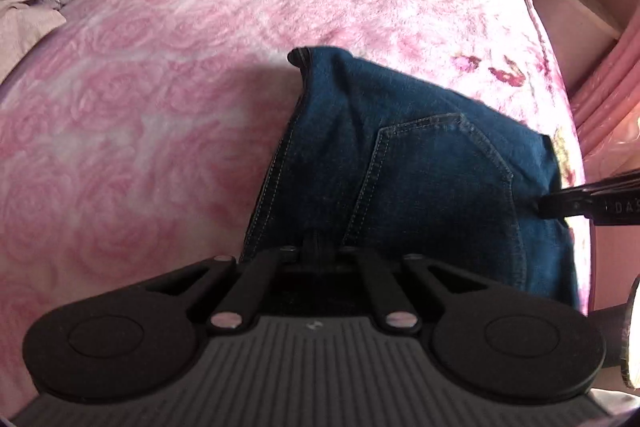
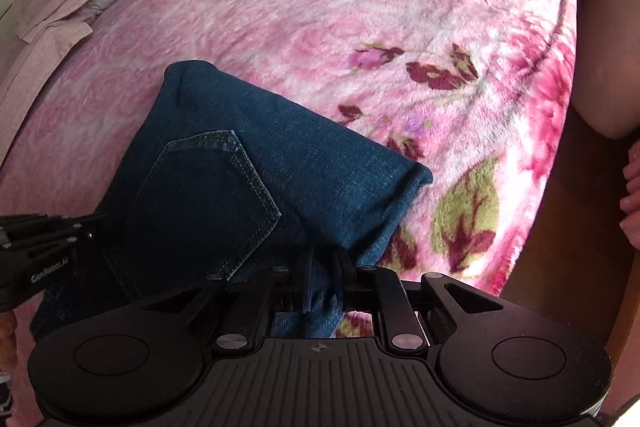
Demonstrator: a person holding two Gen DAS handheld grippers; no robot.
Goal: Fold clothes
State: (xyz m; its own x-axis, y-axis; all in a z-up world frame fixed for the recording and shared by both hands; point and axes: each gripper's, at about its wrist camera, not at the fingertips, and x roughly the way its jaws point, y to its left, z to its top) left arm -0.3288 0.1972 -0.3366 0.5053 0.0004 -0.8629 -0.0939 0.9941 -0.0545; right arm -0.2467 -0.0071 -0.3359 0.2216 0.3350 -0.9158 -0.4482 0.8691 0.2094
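Jeans (image 1: 400,167) folded, lower centre of both frames, on pink blanket (image 1: 160,87). Left gripper (image 1: 318,247) clenched on denim edge; right gripper (image 2: 324,267) clamped on bunched denim. Risk: uneven pull skews fold; thin left pinch slips, stack flops open.

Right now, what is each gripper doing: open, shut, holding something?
Left gripper: shut on the folded jeans, pinching their near edge.
Right gripper: shut on the jeans, a bunch of denim between its fingers.
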